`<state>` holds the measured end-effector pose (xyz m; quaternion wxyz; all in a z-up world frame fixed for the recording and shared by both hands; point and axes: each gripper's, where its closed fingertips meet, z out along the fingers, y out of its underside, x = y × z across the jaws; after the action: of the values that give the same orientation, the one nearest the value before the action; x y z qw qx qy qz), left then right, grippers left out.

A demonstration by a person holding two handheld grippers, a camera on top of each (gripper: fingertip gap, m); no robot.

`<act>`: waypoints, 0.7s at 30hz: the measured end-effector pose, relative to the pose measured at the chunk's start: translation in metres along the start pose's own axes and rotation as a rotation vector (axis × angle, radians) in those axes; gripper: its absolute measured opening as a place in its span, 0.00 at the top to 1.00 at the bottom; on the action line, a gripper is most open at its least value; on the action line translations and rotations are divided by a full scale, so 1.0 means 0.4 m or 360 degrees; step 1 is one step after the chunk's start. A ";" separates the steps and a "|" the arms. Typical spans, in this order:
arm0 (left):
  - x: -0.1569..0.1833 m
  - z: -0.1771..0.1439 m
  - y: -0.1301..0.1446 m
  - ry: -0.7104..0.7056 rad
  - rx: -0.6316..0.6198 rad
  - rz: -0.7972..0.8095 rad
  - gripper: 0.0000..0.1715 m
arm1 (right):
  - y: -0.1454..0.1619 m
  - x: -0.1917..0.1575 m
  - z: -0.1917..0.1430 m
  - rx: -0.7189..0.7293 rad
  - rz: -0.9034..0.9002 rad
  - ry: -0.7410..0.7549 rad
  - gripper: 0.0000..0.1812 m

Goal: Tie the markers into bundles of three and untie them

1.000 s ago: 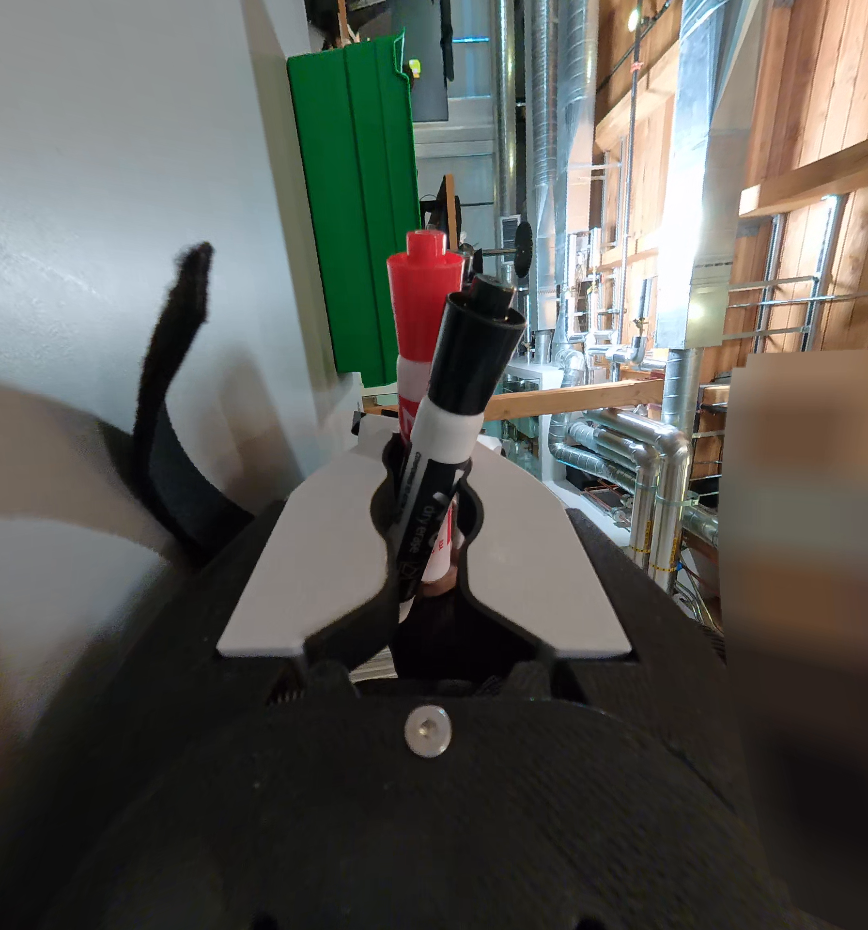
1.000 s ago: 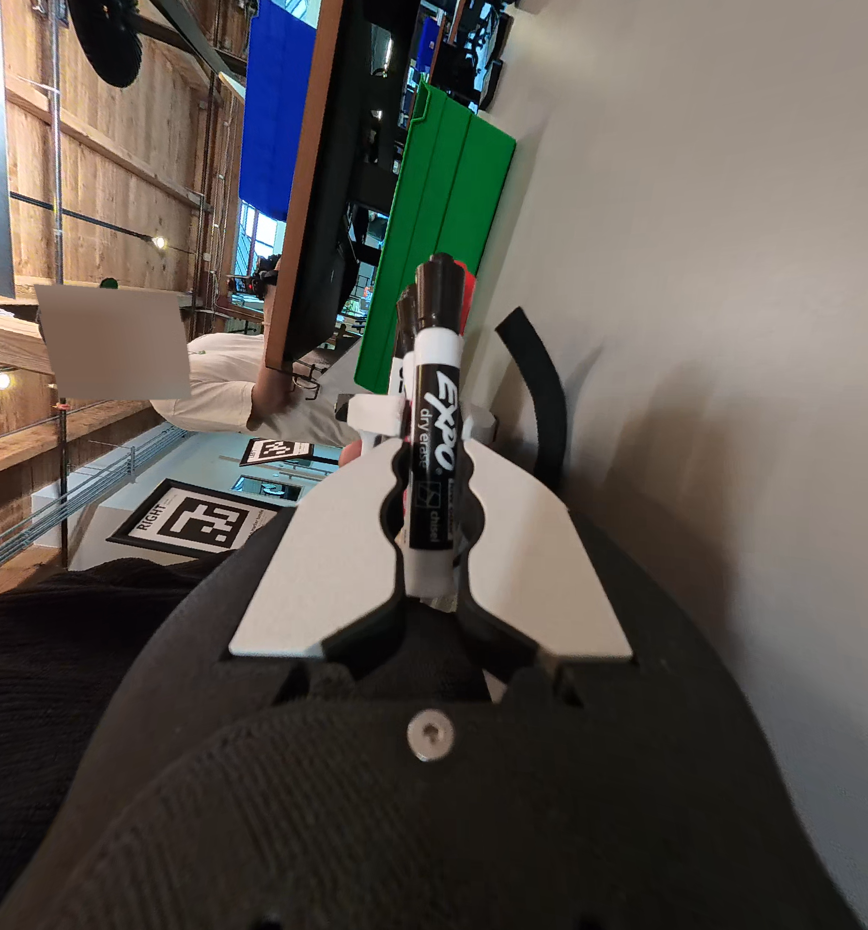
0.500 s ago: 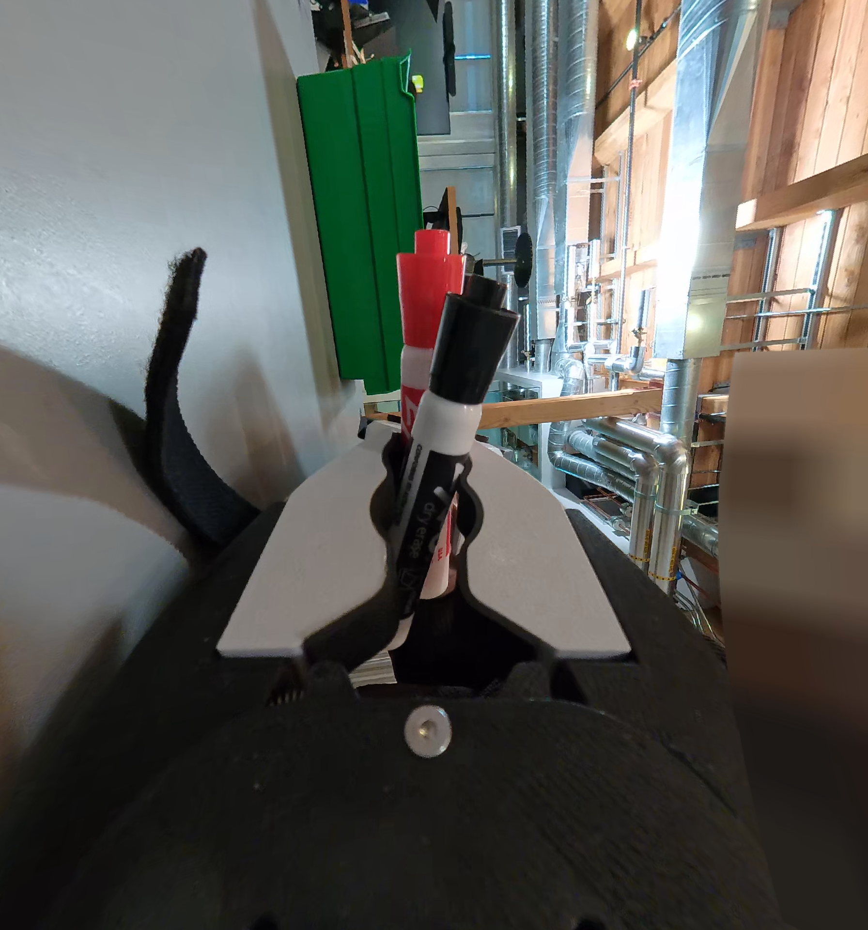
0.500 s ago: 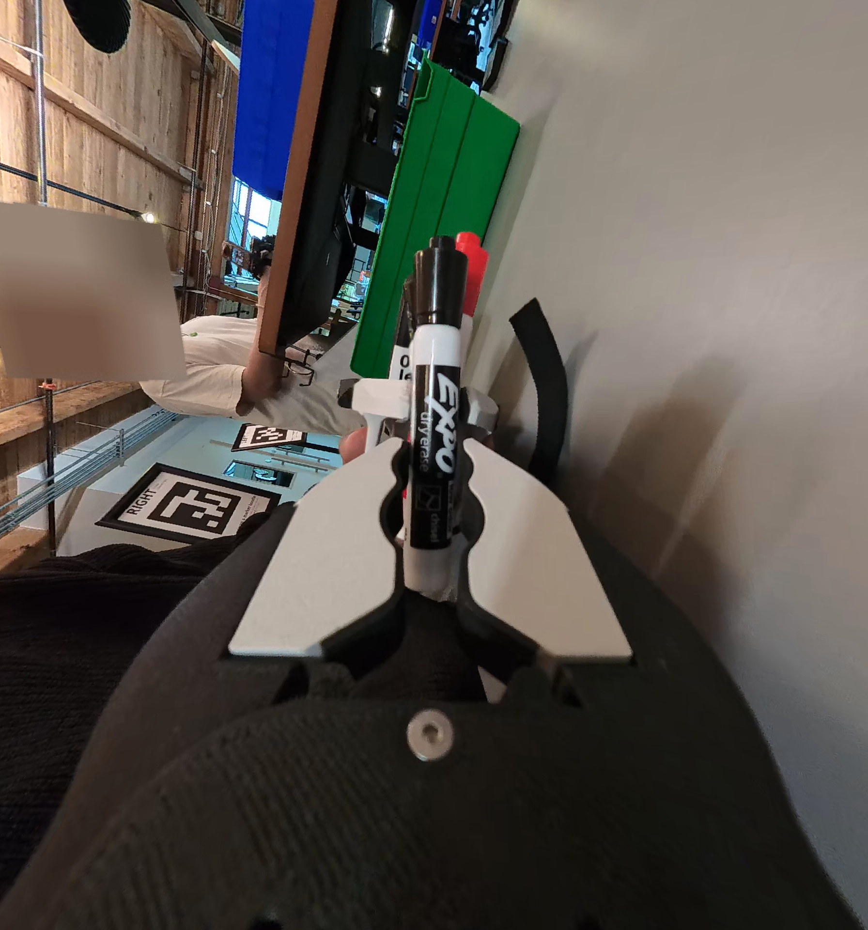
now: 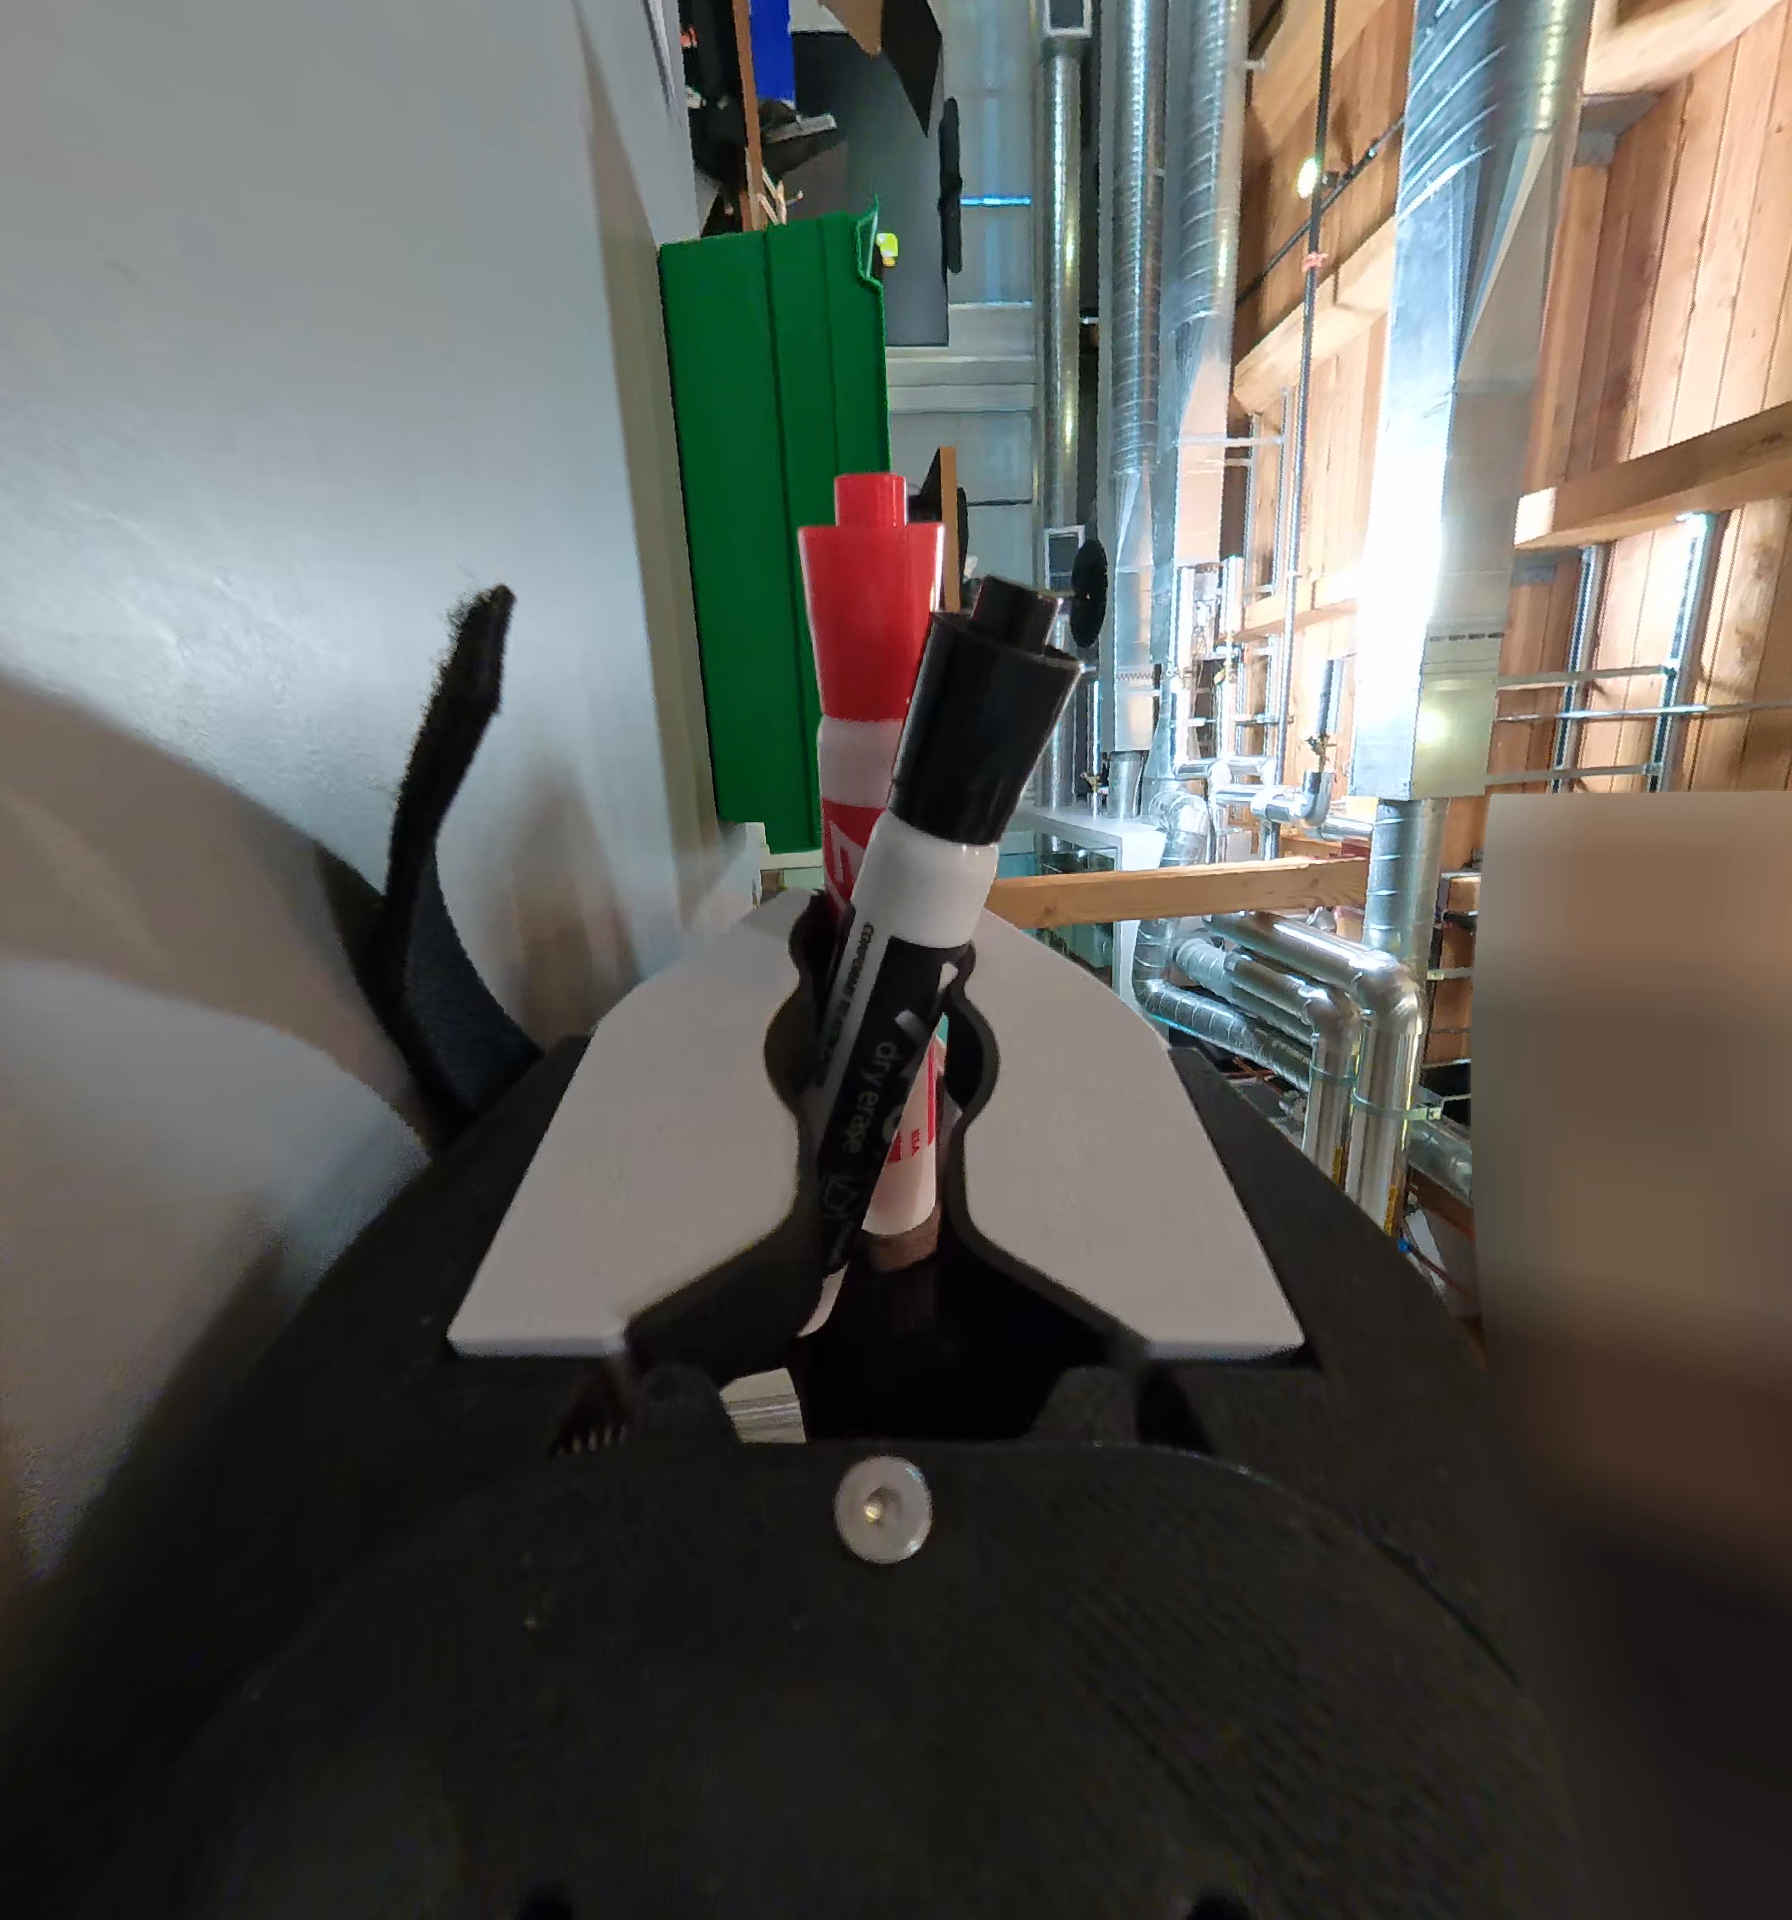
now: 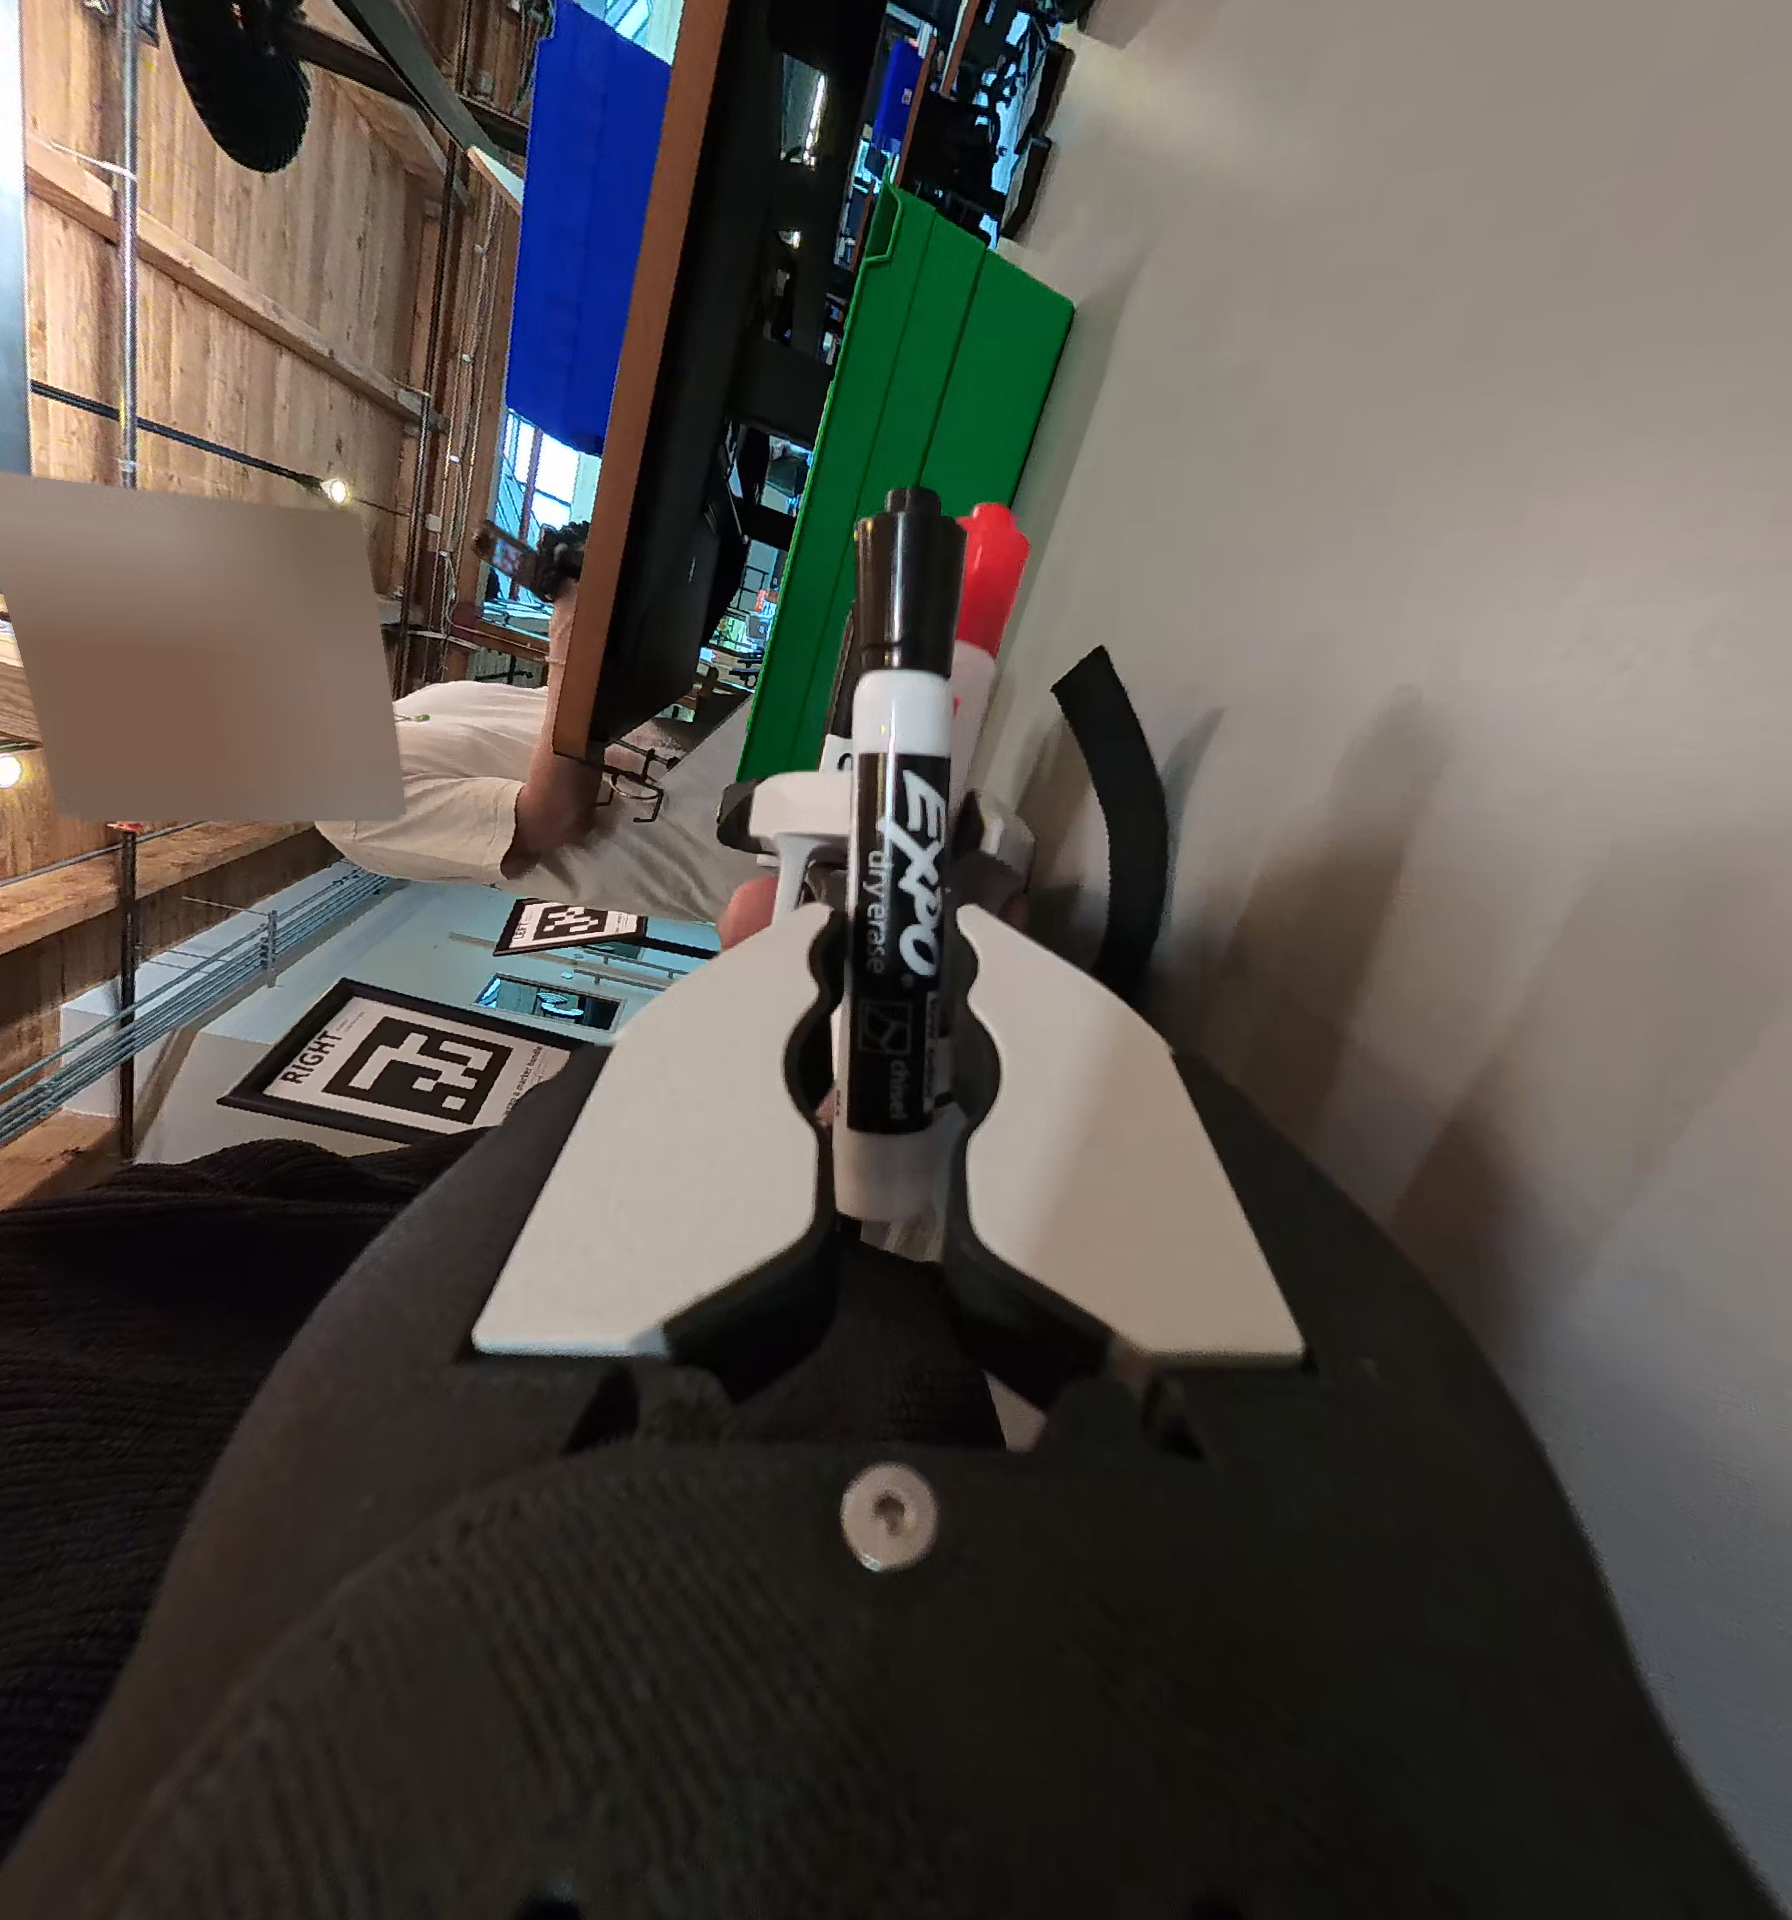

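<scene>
The markers were clamped from both ends. In the left wrist view, the left gripper (image 5: 876, 1049) was closed on a black-capped marker (image 5: 933, 883) leaning toward one o'clock, with a red-capped marker (image 5: 866, 665) just behind it at twelve. A black strap (image 5: 435, 873) curled up at ten o'clock against the white tabletop (image 5: 248, 416). In the right wrist view, the right gripper (image 6: 892, 1039) was shut on the same markers; a green bin (image 6: 923, 416) was seen at twelve o'clock.
</scene>
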<state>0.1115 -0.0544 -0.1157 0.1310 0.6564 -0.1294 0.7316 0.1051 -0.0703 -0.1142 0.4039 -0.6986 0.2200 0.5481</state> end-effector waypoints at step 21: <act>0.086 -0.127 -0.183 0.0180 0.0447 0.0076 0.88 | 0.187 -0.037 0.075 -0.0576 -0.0062 -0.0092 0.90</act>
<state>0.0873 0.0331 -0.0855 0.0276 0.6227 -0.0338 0.7812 0.0269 -0.0912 -0.1265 0.2883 -0.7480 0.0925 0.5907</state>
